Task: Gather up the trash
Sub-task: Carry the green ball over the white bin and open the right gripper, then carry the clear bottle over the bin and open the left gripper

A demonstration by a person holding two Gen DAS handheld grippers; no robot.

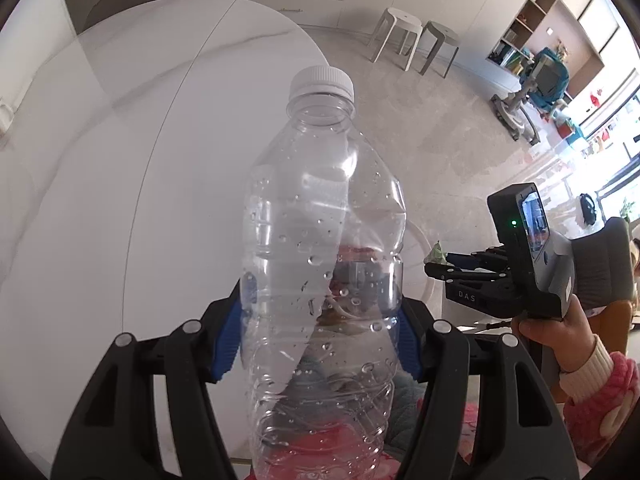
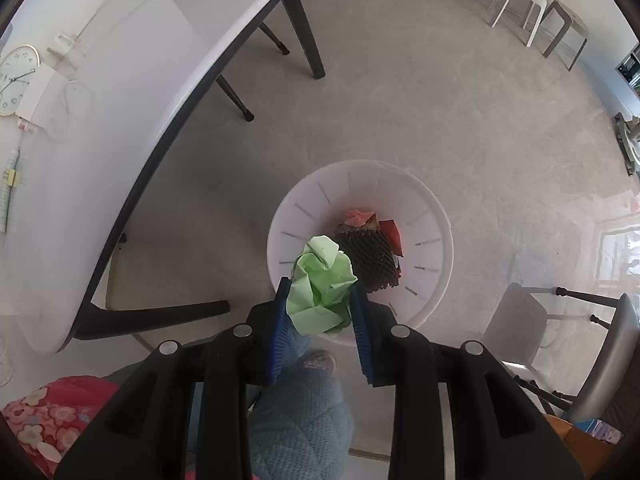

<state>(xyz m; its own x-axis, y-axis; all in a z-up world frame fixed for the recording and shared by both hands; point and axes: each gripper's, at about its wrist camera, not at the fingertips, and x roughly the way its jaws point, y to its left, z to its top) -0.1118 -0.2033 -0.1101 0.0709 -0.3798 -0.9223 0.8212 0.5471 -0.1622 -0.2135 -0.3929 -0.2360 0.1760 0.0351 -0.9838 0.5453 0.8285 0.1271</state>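
Right claw pinches green paper above bin rim.

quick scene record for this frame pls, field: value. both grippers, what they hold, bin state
left gripper: shut on plastic bottle, blue pads on both sides
bottle: clear, dented, droplets inside, white cap on, held upright
right gripper: shut on green paper wad
wad position: over the near rim of the bin, not yet released
bin: white, round, on the floor beside the table
bin contents: dark mesh piece, red and orange scraps
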